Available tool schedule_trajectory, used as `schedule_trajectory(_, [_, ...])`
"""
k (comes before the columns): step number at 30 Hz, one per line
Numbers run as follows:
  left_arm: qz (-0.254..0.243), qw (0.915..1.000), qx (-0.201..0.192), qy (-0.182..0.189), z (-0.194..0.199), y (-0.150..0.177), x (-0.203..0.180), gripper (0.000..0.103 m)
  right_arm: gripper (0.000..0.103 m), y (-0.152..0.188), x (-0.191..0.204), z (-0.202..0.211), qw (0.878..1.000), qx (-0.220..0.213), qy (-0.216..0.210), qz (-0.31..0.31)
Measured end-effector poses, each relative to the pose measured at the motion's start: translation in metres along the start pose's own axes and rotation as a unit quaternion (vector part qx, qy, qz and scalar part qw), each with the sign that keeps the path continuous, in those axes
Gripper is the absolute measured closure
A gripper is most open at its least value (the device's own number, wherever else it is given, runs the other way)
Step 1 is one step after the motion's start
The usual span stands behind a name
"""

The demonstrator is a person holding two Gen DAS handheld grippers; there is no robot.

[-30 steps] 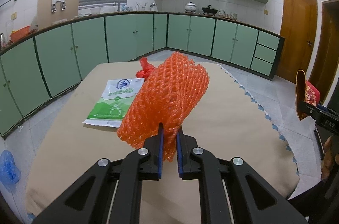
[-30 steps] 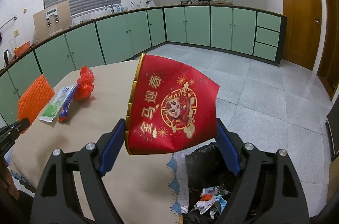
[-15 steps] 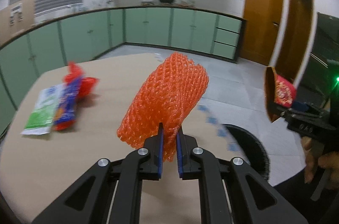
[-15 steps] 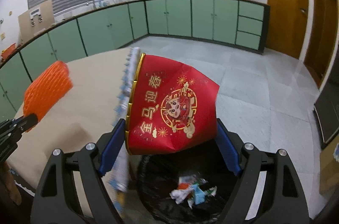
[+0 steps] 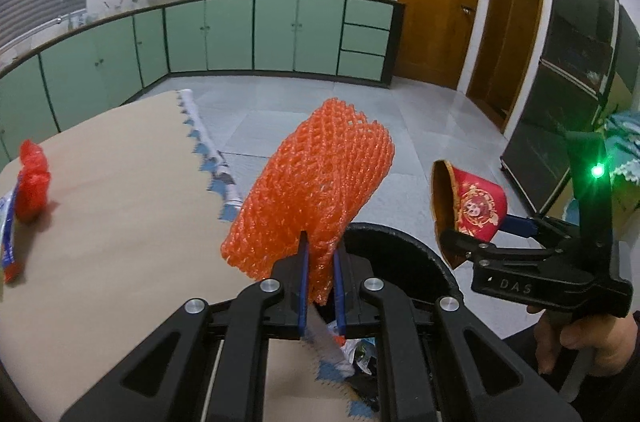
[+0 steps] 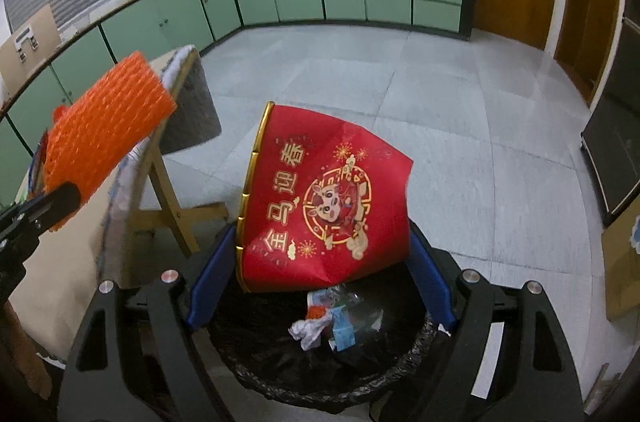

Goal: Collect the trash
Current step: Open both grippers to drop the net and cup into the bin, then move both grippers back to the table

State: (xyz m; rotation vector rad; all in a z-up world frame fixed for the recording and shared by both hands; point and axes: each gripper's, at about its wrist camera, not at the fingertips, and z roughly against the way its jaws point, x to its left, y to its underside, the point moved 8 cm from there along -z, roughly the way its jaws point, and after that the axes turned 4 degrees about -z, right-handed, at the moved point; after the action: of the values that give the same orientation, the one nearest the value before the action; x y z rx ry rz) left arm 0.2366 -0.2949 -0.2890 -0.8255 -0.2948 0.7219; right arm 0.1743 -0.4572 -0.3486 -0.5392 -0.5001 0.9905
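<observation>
Left gripper (image 5: 320,254) pinching orange foam net (image 5: 316,186); right gripper (image 6: 320,262) spread wide, seemingly gripping red envelope (image 6: 328,198) above black-lined bin (image 6: 320,378).

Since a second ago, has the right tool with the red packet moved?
Yes. In the right wrist view the red packet then hung beside the table edge; now it hangs over the black-lined bin, held by the right tool.
</observation>
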Motion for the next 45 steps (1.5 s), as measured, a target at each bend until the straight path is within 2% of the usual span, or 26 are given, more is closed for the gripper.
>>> schedule_trajectory(7, [-0.009, 0.9999, 0.013, 0.005, -0.014, 0.003, -0.008, 0.092, 0.022, -0.002, -0.011, -0.002, 1.0, 0.004, 0.003, -0.018])
schedule_trajectory(11, [-0.015, 0.9996, 0.024, 0.01, -0.024, 0.001, -0.015, 0.092, 0.022, -0.009, -0.021, 0.012, 0.999, -0.017, 0.009, -0.032])
schedule_trajectory(17, [-0.026, 0.998, 0.053, 0.021, -0.045, 0.01, -0.041, 0.089, 0.021, -0.02, -0.051, 0.043, 0.995, -0.071, 0.026, -0.07])
schedule_trajectory(23, [-0.038, 0.995, 0.09, 0.02, -0.068, 0.022, -0.059, 0.085, 0.02, -0.019, -0.067, 0.046, 0.993, -0.073, 0.025, -0.094])
schedule_trajectory(27, [-0.04, 0.9946, 0.095, 0.01, -0.07, 0.023, -0.06, 0.054, 0.02, -0.017, -0.068, 0.045, 0.993, -0.072, 0.021, -0.095])
schedule_trajectory(29, [-0.036, 0.9945, 0.098, 0.009, -0.072, 0.023, -0.059, 0.048, 0.02, -0.017, -0.067, 0.046, 0.993, -0.072, 0.02, -0.094])
schedule_trajectory(34, [-0.04, 0.9945, 0.096, 0.002, -0.07, 0.023, -0.059, 0.047, 0.02, -0.017, -0.07, 0.047, 0.992, -0.073, 0.02, -0.1])
schedule_trajectory(38, [-0.032, 0.9958, 0.085, -0.006, -0.06, 0.023, -0.05, 0.041, 0.02, -0.017, -0.066, 0.045, 0.993, -0.068, 0.014, -0.095])
schedule_trajectory(42, [-0.026, 0.997, 0.069, -0.022, -0.04, 0.02, -0.035, 0.031, 0.02, -0.017, -0.046, 0.043, 0.996, -0.048, 0.001, -0.074])
schedule_trajectory(45, [-0.019, 0.9969, 0.053, -0.055, -0.011, 0.022, -0.009, 0.021, 0.02, -0.016, -0.013, 0.045, 0.999, -0.03, -0.02, -0.035])
